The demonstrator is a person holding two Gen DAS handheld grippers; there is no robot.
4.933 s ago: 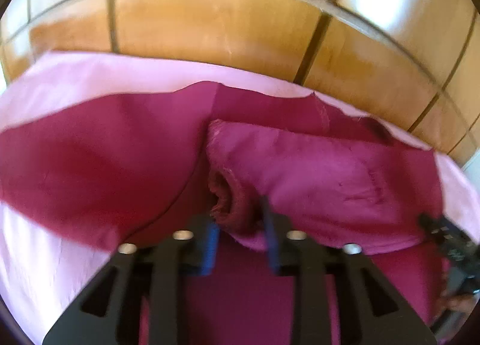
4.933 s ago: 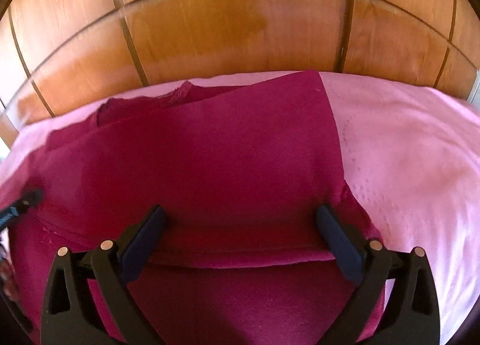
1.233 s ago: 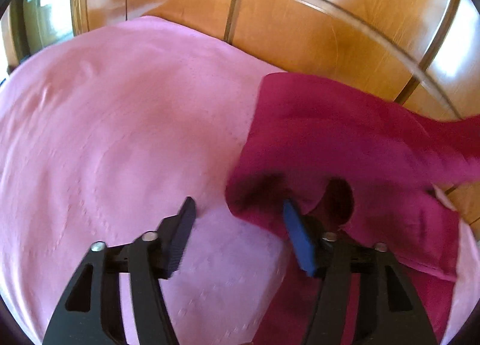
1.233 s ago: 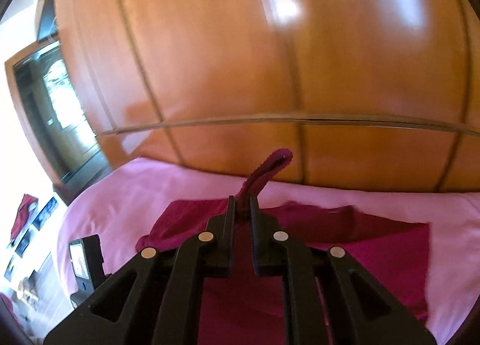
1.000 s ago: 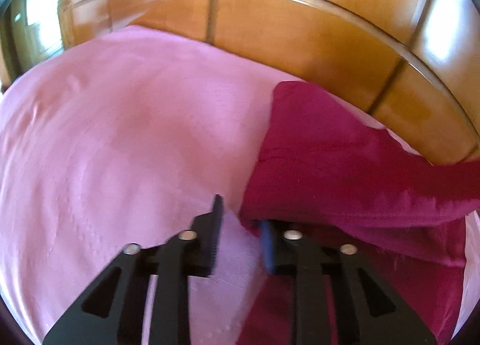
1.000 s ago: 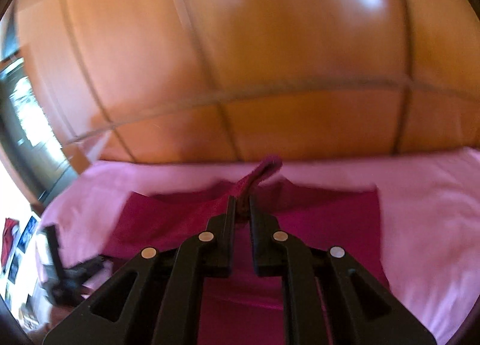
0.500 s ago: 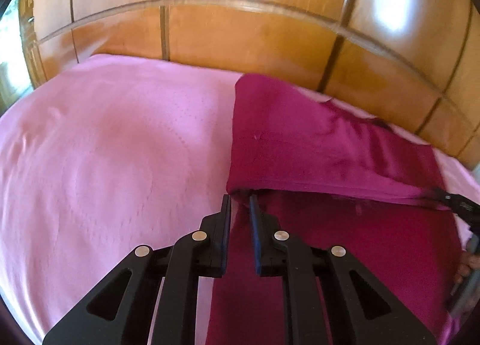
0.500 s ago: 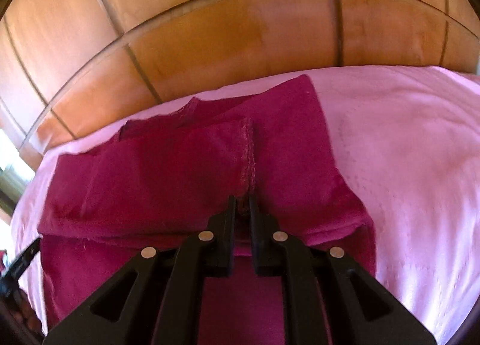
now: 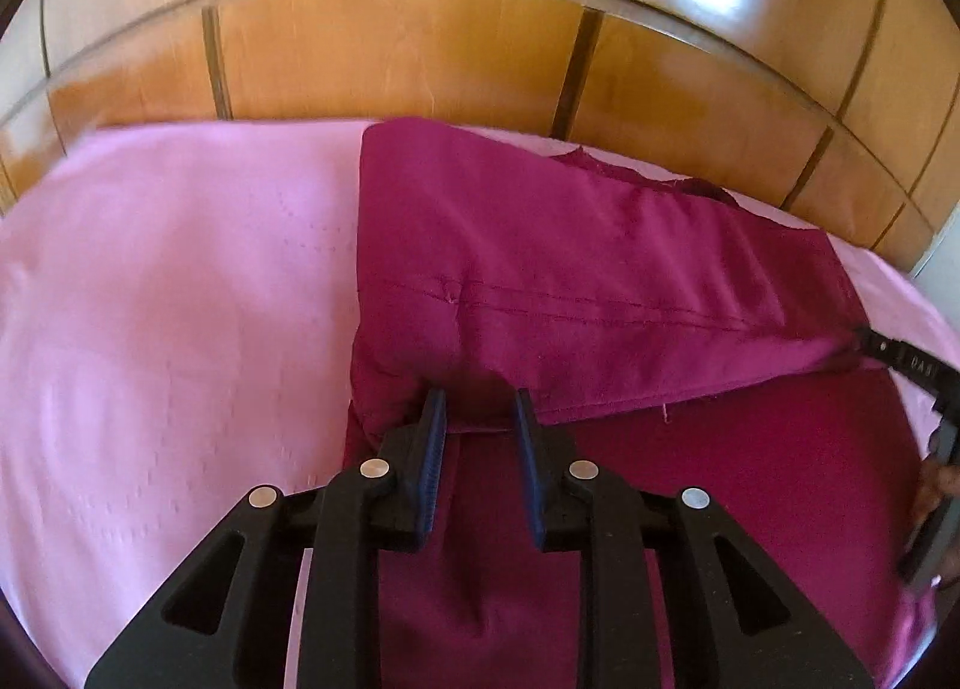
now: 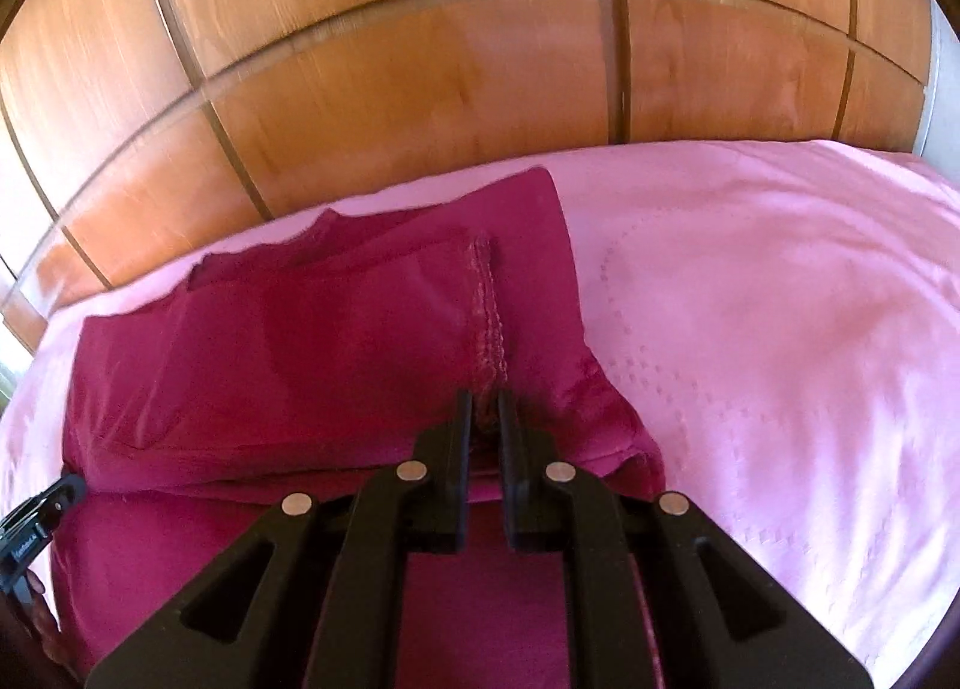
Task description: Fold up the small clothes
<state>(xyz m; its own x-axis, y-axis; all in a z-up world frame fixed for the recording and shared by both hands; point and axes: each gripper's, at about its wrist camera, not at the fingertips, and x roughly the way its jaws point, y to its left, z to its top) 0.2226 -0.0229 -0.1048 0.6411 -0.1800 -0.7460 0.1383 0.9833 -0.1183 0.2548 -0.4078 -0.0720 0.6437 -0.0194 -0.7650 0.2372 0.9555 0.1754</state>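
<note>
The left gripper (image 9: 475, 407) is partly open over the folded garment (image 9: 600, 293). The right gripper (image 10: 485, 413) pinches its seam on the pink sheet (image 10: 750, 299).

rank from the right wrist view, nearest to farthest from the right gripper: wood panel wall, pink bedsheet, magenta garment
1. magenta garment, its folded hem pinched in the right gripper.
2. pink bedsheet, under and right of the garment.
3. wood panel wall, behind the bed.

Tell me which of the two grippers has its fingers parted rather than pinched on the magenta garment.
The left gripper: a gap shows between its blue-padded fingers at the folded edge of the magenta garment. The right gripper is closed on a seam.
</note>
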